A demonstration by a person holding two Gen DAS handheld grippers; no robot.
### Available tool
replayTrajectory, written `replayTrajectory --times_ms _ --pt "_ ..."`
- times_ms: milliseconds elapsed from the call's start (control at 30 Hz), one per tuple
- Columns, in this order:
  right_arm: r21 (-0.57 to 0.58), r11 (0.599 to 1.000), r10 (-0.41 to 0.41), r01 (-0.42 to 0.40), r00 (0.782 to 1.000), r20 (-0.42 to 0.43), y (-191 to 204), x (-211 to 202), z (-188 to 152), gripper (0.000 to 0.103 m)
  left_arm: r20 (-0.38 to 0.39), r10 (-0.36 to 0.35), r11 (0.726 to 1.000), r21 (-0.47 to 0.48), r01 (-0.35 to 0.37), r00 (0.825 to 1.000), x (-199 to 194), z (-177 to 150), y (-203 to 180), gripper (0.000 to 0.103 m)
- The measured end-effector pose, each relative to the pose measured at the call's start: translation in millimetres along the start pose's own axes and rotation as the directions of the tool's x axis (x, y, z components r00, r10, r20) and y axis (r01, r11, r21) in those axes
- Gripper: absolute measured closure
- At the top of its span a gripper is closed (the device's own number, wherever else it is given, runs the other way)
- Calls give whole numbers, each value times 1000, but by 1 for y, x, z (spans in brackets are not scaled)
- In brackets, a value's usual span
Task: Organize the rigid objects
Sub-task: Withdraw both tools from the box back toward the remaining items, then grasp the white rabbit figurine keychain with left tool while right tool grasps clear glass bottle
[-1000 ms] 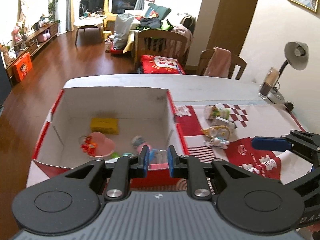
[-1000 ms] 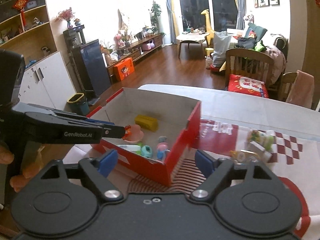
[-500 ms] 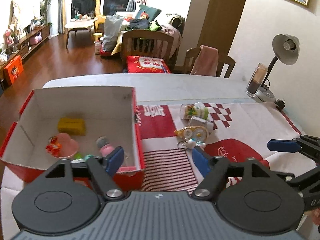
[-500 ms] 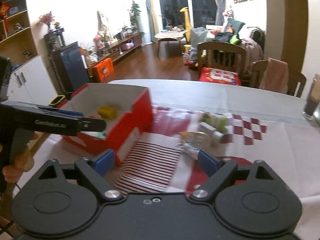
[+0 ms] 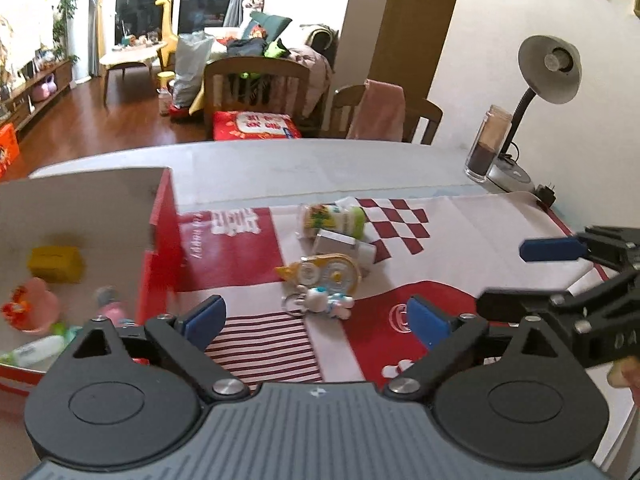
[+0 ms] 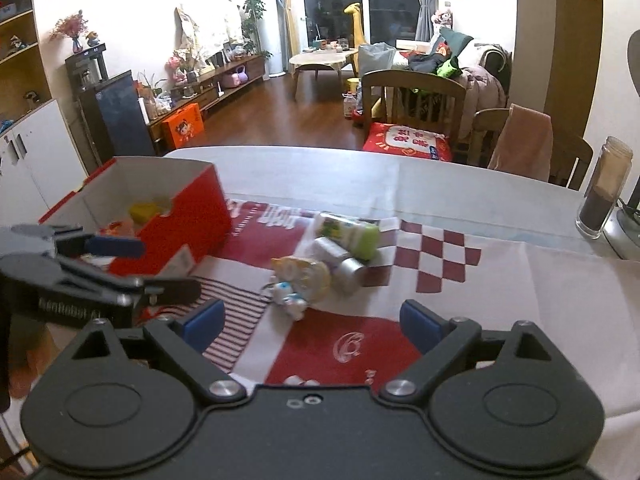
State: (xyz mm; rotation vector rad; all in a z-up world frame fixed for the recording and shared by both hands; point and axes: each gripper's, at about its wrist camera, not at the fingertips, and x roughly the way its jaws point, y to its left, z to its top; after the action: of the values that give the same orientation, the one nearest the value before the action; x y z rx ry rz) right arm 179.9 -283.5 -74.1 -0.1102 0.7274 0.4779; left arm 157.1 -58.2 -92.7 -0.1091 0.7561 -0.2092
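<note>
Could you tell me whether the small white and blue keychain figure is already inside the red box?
No, the keychain figure lies on the patterned cloth, outside the red box.

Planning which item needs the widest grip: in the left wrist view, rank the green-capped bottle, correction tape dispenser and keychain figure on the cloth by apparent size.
1. Green-capped bottle and correction tape dispenser: look alike, so unranked.
2. Keychain figure, smallest though nearest the camera.

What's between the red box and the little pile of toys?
Nothing, only bare red-and-white cloth between the red box and the toys, seen in both views.
</note>
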Motion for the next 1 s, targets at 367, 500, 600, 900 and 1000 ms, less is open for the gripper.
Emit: replayTrajectory --times_ms 367,500,600,900,1000 --pt "35 999 17 -15 999 -51 -34 56 19 9 -51 59 998 32 -58 997 57 -4 -15 1" --pt "48 999 9 -5 997 -78 -36 77 29 10 -55 71 996 57 -68 996 74 -6 -18 1" --pt "62 998 12 -7 995 -95 -35 92 34 11 -51 66 996 64 -63 997 85 -5 -19 1" --pt "127 992 9 11 988 -157 -34 138 44 16 -57 102 987 134 -94 993 116 -12 -22 1" --pt "154 988 5 22 985 -174 -33 151 49 16 -61 103 985 143 -93 993 124 -13 -22 1"
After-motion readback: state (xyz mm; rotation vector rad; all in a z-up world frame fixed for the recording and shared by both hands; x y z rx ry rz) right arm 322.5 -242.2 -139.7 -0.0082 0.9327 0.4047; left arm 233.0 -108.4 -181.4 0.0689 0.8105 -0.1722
